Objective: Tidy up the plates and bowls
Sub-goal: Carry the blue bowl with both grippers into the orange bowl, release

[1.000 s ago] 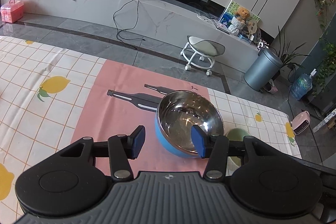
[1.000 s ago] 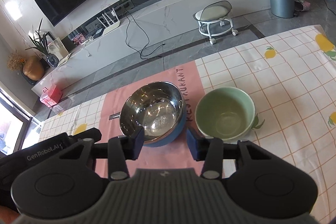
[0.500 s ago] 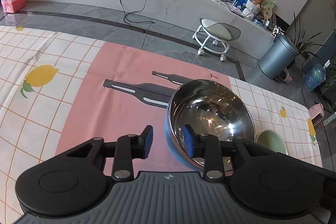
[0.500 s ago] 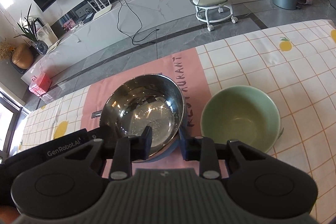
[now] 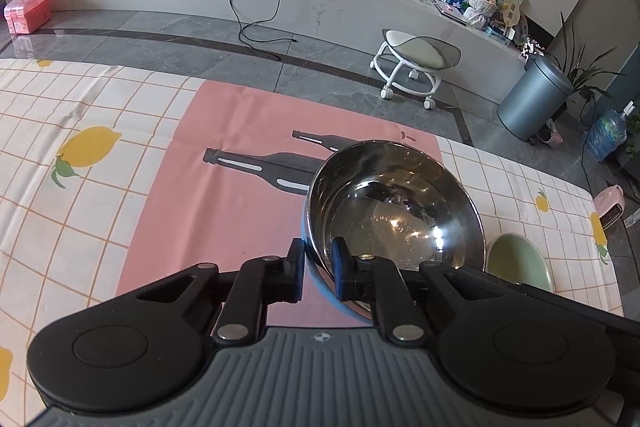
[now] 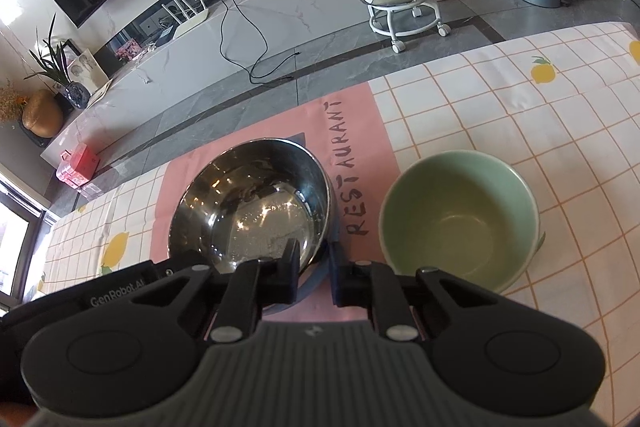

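On the left, your left gripper [image 5: 318,269] had its fingers drawn narrow over the near rim of the steel bowl [image 5: 394,211], one pad outside the blue wall and one inside; it looked clamped on that rim, though the contact itself was hard to make out. The bowl sat on the pink placemat [image 5: 224,195], and whether it had left the mat I could not tell.

In the middle, your right gripper [image 6: 314,269] straddled the same bowl's [image 6: 250,203] rim from the other side, fingers just as narrow, one inside and one out, so you appeared to have both tools on one bowl.

To the right, the green bowl [image 6: 460,219] stood empty and upright on the checked tablecloth [image 6: 560,131], just beside the steel one and untouched.

By my reckoning you were early on: nothing was stacked, no plates were in view, and gathering the two bowls was all left to do.
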Motion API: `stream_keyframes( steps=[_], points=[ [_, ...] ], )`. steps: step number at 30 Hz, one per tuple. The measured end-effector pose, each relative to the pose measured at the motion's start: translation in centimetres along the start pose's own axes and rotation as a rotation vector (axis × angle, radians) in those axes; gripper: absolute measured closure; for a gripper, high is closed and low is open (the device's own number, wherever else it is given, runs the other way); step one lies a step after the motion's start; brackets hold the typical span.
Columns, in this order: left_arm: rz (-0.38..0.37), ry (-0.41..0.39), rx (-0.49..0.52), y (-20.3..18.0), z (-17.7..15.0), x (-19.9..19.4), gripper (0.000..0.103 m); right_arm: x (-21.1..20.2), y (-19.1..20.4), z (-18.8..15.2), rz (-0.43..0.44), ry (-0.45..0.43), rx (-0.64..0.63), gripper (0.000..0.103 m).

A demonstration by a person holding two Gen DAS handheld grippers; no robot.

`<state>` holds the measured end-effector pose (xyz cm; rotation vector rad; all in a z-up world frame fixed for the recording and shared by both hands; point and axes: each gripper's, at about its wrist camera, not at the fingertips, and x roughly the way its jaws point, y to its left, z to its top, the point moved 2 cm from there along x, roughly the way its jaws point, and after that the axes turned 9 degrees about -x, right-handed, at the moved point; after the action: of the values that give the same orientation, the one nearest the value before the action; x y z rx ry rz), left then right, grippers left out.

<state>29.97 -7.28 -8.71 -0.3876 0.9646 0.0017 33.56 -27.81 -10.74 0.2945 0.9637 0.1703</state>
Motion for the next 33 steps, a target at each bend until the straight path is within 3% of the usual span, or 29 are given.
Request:
stream_keyframes(
  steps=[12, 21, 33],
  points=[
    [0.077, 0.037, 0.028, 0.0, -2.5, -7.9, 0.089, -7.4, 2.0, -3.2, 0.065, 0.05, -0.024, 0.091],
    [0.081, 0.06, 0.056, -0.2, -5.4, -13.4, 0.09, -14.0, 2.6, -6.2, 0.114, 0.051, -0.044, 0.091],
    [0.046, 0.091, 0.076, -0.6, -10.0, -17.3, 0.089, -19.6, 1.9, -10.2, 0.111, 0.062, -0.076, 0.091]
  ],
)
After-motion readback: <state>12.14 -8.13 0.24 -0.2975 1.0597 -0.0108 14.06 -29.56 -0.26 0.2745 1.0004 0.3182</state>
